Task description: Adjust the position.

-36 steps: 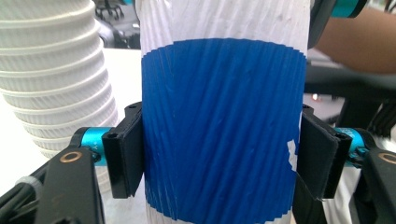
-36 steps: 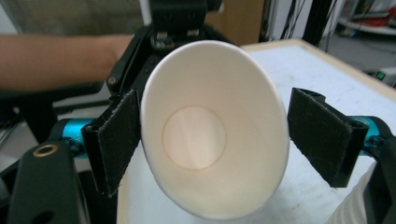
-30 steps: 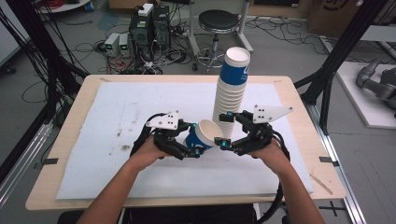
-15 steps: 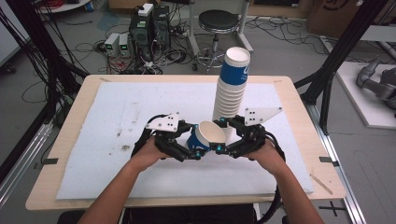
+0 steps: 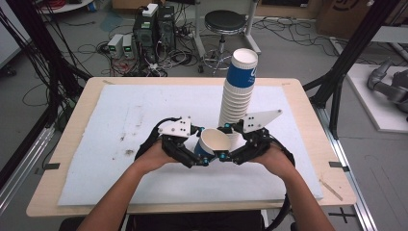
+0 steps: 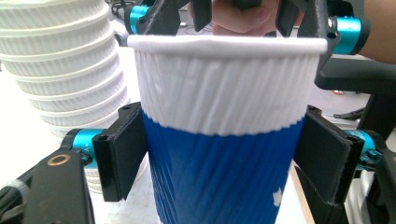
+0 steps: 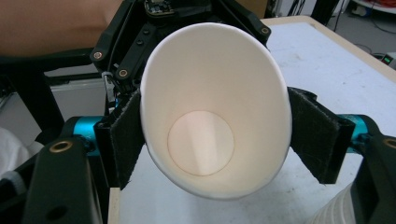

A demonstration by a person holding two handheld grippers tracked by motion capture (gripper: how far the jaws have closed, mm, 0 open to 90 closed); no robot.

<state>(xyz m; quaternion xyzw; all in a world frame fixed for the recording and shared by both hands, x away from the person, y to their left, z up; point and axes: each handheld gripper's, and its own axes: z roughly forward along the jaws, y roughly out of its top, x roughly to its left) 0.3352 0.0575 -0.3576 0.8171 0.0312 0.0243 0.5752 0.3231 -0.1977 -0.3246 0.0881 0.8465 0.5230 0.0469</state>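
Left jaws having just been opening off the cup (image 6: 219, 140), right gripper (image 5: 222, 155) closing on its rim: light, thin paper, crushing easily, gripping gently mid-wall.

Black tongs (image 5: 204, 161) w/ cyan knuckles, brass screws, grey 3-cornered plates, black cables.
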